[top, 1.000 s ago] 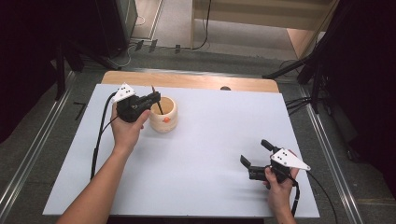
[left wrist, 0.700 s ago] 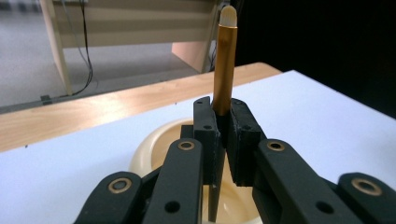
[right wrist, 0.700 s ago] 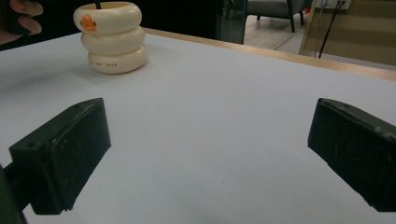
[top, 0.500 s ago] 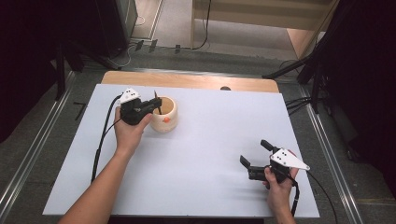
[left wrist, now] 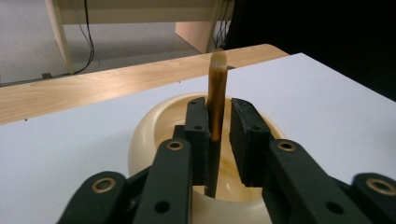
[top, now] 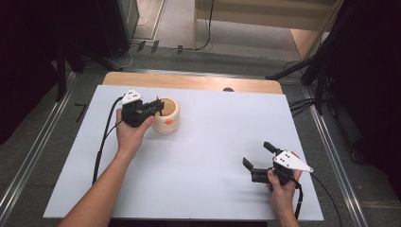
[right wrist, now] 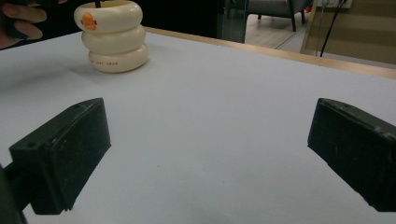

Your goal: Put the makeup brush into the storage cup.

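A cream ribbed cup with an orange mark stands at the back left of the white table. My left gripper reaches over its rim. In the left gripper view a thin brown stick stands upright in the cup between the jaws. The jaws have just been opening: the stick leans on the left pad and a gap shows at the right pad. My right gripper rests open near the front right, with nothing between its fingers. The cup stands far off in that view.
A wooden strip runs along the table's far edge. The white tabletop stretches bare between the two hands. Metal rails flank the table. The hand on the left gripper shows beside the cup.
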